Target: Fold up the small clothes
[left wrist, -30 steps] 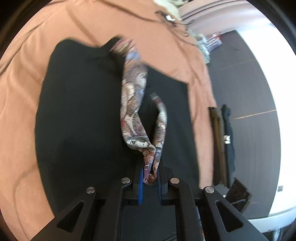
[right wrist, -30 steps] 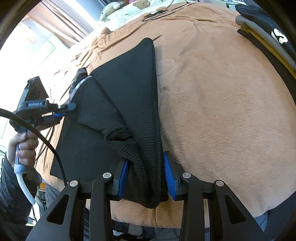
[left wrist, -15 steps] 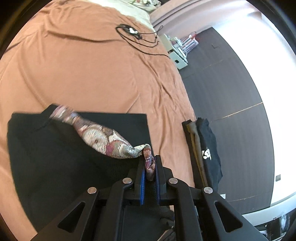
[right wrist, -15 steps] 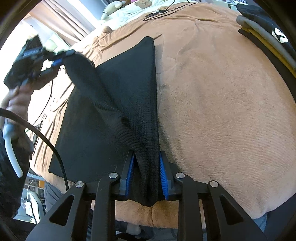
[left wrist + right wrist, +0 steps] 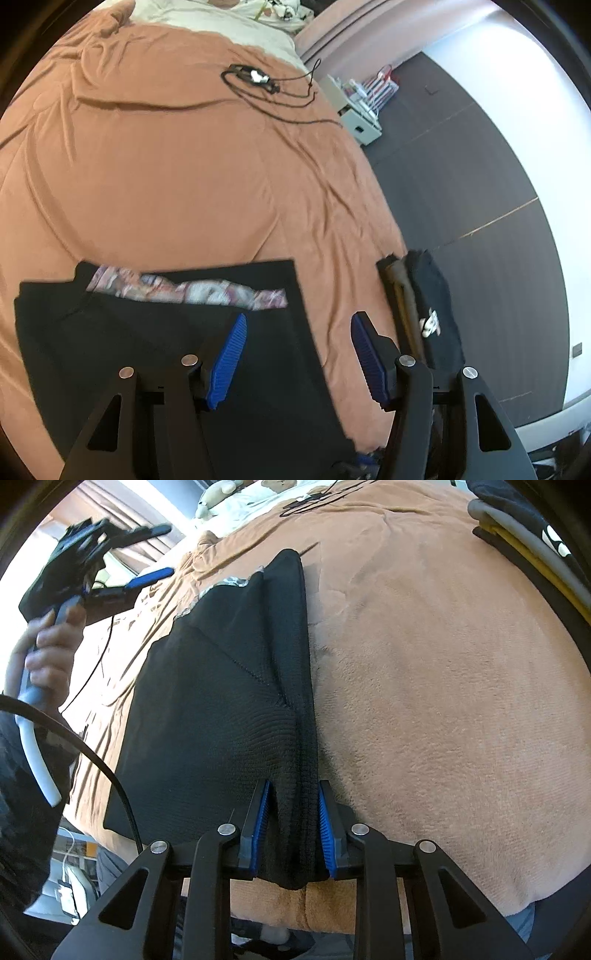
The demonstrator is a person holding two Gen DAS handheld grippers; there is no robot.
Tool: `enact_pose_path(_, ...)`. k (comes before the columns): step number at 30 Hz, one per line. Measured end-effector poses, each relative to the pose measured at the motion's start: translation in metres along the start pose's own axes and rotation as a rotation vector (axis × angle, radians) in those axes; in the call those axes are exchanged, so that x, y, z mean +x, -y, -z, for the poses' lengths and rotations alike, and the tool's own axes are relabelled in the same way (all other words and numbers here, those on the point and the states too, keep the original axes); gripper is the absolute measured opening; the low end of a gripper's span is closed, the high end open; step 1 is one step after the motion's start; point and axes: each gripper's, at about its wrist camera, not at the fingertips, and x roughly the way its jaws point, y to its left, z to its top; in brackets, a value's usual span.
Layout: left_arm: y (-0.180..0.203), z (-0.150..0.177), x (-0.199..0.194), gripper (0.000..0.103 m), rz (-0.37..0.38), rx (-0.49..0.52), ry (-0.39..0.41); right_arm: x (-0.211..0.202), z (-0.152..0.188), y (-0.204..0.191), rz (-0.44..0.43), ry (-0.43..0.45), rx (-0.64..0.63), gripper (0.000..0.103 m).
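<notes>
A black knit garment (image 5: pixel 155 354) with a patterned inner band (image 5: pixel 192 293) lies folded on the brown blanket (image 5: pixel 166 177). My left gripper (image 5: pixel 297 328) is open and empty, raised above the garment's right part. In the right wrist view the left gripper (image 5: pixel 147 554) is held up at the far left, clear of the cloth. My right gripper (image 5: pixel 291 801) is shut on the near edge of the black garment (image 5: pixel 221 701) at the bed's front edge.
A stack of folded clothes (image 5: pixel 424 314) lies at the bed's right edge, also in the right wrist view (image 5: pixel 528 539). A black cable with a small device (image 5: pixel 258 77) lies farther up the bed. Dark floor and a white unit (image 5: pixel 354 110) are to the right.
My left gripper carried the patterned edge across the garment, laid it down, opened and let go. The fold now lies flat. My right gripper kept its hold.
</notes>
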Motion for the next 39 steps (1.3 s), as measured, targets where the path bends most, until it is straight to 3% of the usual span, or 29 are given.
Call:
enact_pose_path(11, -0.042, 0.037, -0.008, 0.06, -0.125, -0.012, -0.045, 0.0, 0.0, 0.006, -0.038, -0.002, 0.038, 0.023)
enact_pose_path(23, -0.102, 0.111, -0.062, 0.06, -0.209, -0.162, 0.005, 0.004, -0.008, 0.026, -0.134, -0.03, 0.085, 0.024)
enact_pose_path(29, -0.122, 0.143, -0.075, 0.06, -0.177, -0.242, 0.012, 0.008, -0.011, 0.034, -0.162, -0.038, 0.091, 0.024)
enact_pose_path(39, -0.121, 0.178, -0.081, 0.06, -0.121, -0.284, 0.019, 0.008, -0.009, 0.033, -0.169, -0.048, 0.076, 0.024)
